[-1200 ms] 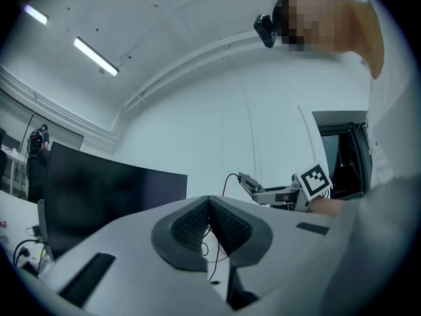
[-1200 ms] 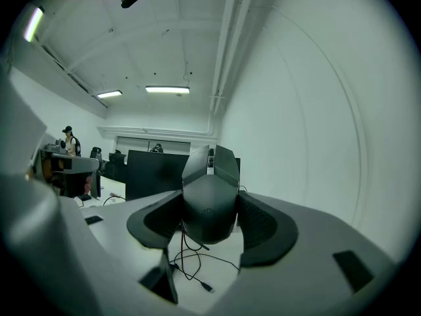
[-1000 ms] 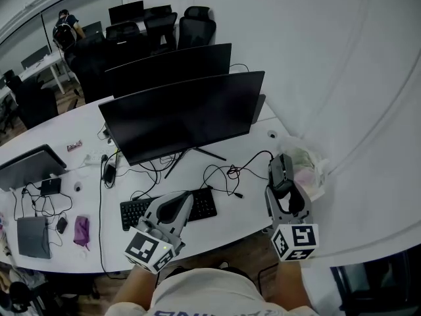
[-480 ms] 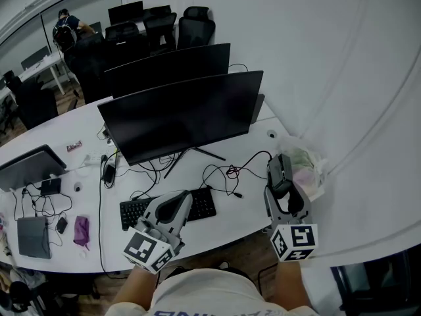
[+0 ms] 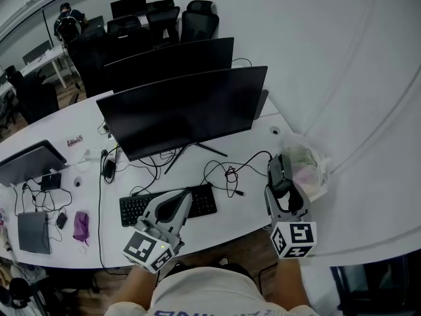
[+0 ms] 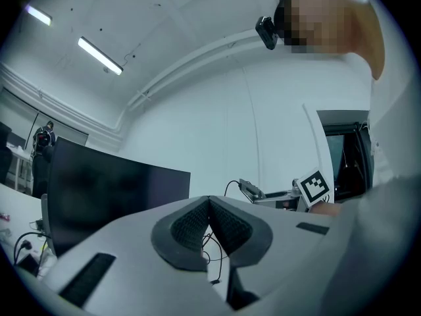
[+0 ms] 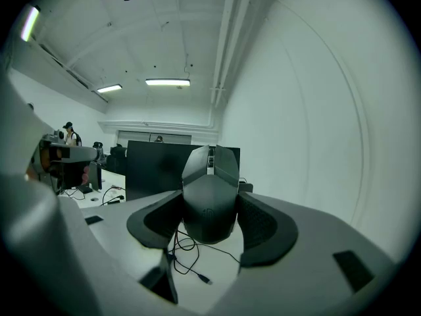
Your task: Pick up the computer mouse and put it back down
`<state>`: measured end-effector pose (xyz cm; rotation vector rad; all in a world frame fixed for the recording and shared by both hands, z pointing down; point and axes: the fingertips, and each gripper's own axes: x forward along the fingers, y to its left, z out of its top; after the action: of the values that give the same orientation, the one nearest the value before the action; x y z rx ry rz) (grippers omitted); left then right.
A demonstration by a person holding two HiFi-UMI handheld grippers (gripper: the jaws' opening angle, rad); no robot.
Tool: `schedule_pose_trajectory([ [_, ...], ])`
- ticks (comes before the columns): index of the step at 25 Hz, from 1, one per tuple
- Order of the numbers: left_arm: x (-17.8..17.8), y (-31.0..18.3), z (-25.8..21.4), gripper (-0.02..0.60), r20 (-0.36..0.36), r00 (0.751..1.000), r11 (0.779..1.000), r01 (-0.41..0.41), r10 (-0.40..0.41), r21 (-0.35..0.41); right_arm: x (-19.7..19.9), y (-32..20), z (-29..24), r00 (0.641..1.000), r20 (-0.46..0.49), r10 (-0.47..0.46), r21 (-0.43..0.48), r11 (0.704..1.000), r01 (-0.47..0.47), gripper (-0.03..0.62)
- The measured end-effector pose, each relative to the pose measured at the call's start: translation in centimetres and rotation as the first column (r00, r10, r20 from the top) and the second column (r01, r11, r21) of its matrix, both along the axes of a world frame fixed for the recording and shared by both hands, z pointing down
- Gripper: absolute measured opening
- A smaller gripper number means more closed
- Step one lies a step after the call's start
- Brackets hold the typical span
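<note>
Fingers (image 7: 263, 226) of the right gripper (image 7: 210, 203) pinch the computer mouse (image 7: 210, 173), clearest in its view; left gripper (image 6: 209, 206) fingers meet empty.

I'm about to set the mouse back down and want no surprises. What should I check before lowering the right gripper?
1. Grip: right gripper is shut on the black angular computer mouse, centred between the pads: ok.
2. Mouse is lifted off the white desk: ok.
3. Landing spot: a loose black cable lies on the desk ahead; whether it is under the mouse: cannot tell.
4. Crumpled clear plastic bag sits beside the mouse in the head view; clearance: cannot tell.
5. Left gripper is shut and empty, by the black keyboard, apart from the right gripper: ok.
</note>
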<state>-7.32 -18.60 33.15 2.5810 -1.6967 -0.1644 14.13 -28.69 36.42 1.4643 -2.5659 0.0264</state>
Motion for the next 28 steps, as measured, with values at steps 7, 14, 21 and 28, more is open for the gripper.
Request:
schedule_pose_trajectory([
  [7, 0.5, -0.6, 1.4, 0.006, -0.006, 1.000, 0.999, 0.013, -0.014, -0.048, 0.7, -1.7, 4.4, 0.999, -0.040, -0.001, -0.090, 0.996, -0.003, 0.273],
  [14, 2.0, -2.1, 3.6, 0.008, 0.006, 1.000, 0.994, 0.019, -0.018, -0.110, 1.8, -3.9, 10.4, 0.996, -0.086, -0.005, -0.196, 0.980, -0.012, 0.273],
  [21, 3.2, -3.2, 5.2, 0.007, 0.023, 0.999, 0.986, 0.033, -0.029, -0.162, 3.3, -5.7, 16.9, 0.990, -0.139, -0.018, -0.314, 0.949, -0.026, 0.273],
  [28, 3.7, -3.8, 6.8, 0.007, 0.030, 0.998, 0.976, 0.064, -0.059, -0.206, 4.0, -6.9, 22.9, 0.978, -0.198, -0.058, -0.405, 0.914, -0.028, 0.273],
])
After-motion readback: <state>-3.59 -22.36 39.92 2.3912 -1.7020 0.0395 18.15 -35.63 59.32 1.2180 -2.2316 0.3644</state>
